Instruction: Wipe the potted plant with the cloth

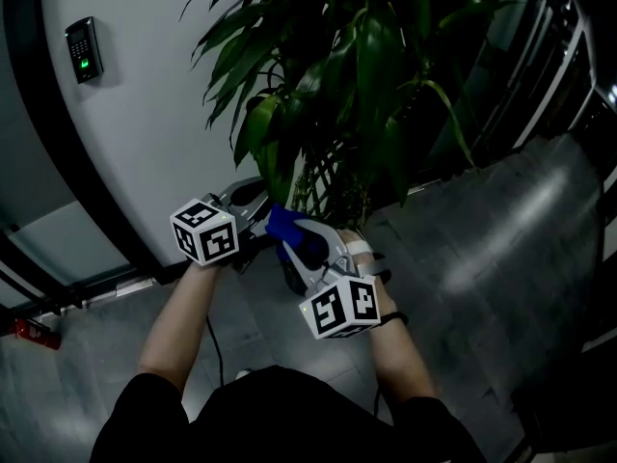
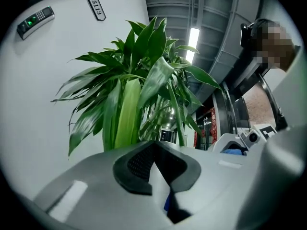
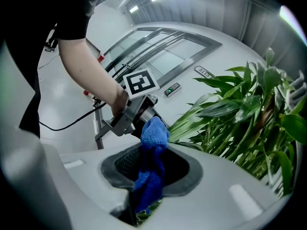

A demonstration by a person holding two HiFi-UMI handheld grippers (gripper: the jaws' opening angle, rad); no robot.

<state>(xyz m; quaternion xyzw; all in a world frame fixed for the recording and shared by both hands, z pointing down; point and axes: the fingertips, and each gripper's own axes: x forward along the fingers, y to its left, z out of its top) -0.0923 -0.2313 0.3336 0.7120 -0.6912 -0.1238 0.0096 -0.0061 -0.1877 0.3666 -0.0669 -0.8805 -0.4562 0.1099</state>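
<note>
The potted plant (image 1: 337, 75) with long green leaves stands against the curved white wall; its pot is hidden. My right gripper (image 1: 289, 237) is shut on a blue cloth (image 1: 299, 241) just below the lowest leaves. In the right gripper view the cloth (image 3: 152, 143) sticks up from between the pads of the right gripper (image 3: 154, 163), with leaves (image 3: 240, 109) to the right. My left gripper (image 1: 253, 193) is close beside the cloth on its left. In its own view the left gripper (image 2: 154, 147) is shut, the plant (image 2: 139, 95) is straight ahead, and a blue sliver shows below the pads.
A keypad (image 1: 85, 49) is mounted on the white wall (image 1: 145, 114) left of the plant. A black cable (image 1: 214, 345) trails over the grey floor (image 1: 501, 258). Dark metal framing (image 1: 569, 56) runs along the right. A red object (image 1: 29, 331) lies at the far left.
</note>
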